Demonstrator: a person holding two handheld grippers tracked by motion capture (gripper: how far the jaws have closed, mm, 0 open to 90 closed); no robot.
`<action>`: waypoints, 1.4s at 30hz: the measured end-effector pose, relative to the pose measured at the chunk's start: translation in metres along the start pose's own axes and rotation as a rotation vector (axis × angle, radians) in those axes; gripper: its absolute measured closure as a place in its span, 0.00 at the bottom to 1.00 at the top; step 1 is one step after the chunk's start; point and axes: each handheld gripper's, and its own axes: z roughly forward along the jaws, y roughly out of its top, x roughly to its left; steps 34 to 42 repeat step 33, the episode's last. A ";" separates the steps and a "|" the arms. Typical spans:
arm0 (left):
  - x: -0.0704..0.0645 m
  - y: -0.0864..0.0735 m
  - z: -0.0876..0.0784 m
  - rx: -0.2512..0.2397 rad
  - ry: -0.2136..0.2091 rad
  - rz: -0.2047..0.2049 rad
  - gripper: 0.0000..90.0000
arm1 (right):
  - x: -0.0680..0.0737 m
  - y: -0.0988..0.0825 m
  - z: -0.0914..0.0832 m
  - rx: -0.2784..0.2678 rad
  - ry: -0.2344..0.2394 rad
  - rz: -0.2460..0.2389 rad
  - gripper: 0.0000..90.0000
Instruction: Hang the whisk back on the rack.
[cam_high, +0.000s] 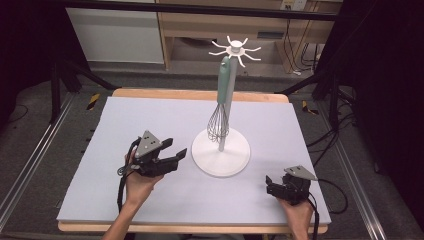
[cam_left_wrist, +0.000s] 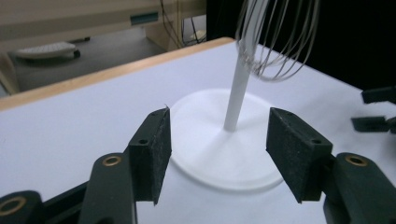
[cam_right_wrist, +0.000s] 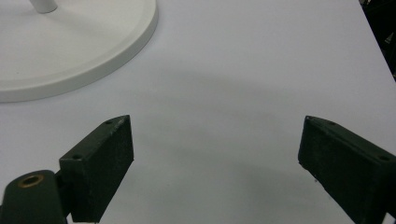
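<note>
A white stand (cam_high: 235, 156) with a round base, a thin post and a crown of hooks stands mid-table. A whisk (cam_high: 223, 90) with a mint-green handle hangs from one hook, its wires just above the base. My left gripper (cam_high: 177, 147) sits left of the base, pointing at it, open and empty. In the left gripper view, the gripper (cam_left_wrist: 217, 149) frames the post (cam_left_wrist: 236, 93) and base, with the whisk wires (cam_left_wrist: 275, 42) above. My right gripper (cam_high: 268, 185) rests near the front right corner, open and empty. In its own view, the gripper (cam_right_wrist: 215, 158) is over bare mat, with the base rim (cam_right_wrist: 70, 56) at top left.
A pale lavender mat (cam_high: 150, 115) covers the wooden table. Beyond the far edge stand a wooden shelf unit (cam_high: 200, 30) and dark frame bars. Cables (cam_high: 330, 135) trail on the floor at right. The right gripper's jaws (cam_left_wrist: 376, 109) show at the right edge of the left gripper view.
</note>
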 end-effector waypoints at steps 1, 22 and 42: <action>0.003 -0.004 -0.001 0.012 0.004 0.000 0.44 | 0.000 0.000 0.000 0.000 0.001 0.001 0.12; 0.065 -0.079 -0.021 0.159 0.158 -0.108 0.41 | -0.004 -0.005 0.004 0.042 -0.012 0.011 0.11; 0.101 -0.102 -0.041 0.177 0.246 -0.196 0.37 | -0.006 -0.006 0.008 0.081 -0.022 0.000 0.11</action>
